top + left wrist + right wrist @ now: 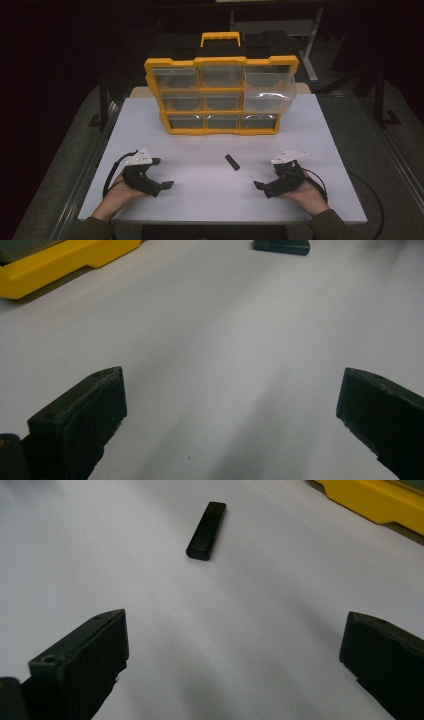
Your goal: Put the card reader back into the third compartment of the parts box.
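Note:
A small black stick (232, 162) lies flat on the white table (200, 200), between my two grippers and a little farther from me. My left gripper (162, 173) rests low at the front left, jaws wide open with nothing between them. In the left gripper view the gripper (232, 385) faces bare table, and the stick (281, 246) shows at the top edge. My right gripper (265, 175) sits at the front right, also open and empty. The right gripper view has the stick (206, 530) ahead of the open gripper (235, 625), well beyond the fingertips.
A yellow and black organizer (221, 95) with clear drawers stands upright at the back of the table. Its upper right drawer (267, 92) is pulled out toward me. Its yellow base shows in both gripper views (50, 265) (380, 500). Dark floor surrounds the table.

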`<state>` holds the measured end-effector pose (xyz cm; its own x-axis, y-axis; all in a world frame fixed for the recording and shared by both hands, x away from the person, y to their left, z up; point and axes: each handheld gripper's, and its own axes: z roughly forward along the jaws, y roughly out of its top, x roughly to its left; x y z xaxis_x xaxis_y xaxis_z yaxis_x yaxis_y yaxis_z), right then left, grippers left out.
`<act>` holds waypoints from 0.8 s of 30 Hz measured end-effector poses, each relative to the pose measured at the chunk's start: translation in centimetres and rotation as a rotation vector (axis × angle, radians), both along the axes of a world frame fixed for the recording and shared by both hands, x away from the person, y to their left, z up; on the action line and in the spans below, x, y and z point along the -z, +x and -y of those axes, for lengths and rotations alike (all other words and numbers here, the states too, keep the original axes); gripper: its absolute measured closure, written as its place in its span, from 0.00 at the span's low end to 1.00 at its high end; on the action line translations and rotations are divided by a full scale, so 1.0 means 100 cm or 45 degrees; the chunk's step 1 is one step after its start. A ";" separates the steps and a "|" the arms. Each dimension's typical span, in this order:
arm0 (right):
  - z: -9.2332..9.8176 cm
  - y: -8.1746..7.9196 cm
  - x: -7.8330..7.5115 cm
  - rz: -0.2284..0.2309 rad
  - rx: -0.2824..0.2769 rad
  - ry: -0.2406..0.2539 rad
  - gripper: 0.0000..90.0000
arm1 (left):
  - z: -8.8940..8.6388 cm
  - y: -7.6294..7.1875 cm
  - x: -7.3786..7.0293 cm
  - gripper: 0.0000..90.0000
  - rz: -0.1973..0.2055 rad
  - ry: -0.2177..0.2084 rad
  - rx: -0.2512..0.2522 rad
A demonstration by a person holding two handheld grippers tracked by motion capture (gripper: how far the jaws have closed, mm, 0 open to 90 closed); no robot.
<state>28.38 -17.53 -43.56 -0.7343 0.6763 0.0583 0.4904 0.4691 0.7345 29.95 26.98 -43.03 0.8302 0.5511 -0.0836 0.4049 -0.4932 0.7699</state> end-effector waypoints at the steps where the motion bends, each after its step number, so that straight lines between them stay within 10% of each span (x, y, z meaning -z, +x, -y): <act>1: 0.000 -0.001 0.000 -0.002 -0.007 0.005 0.00 | 0.000 0.000 0.000 0.00 0.001 0.001 0.000; 24: 0.000 -0.003 -0.004 -0.016 -0.013 0.066 0.00 | 0.013 0.001 -0.007 0.00 -0.005 -0.063 0.012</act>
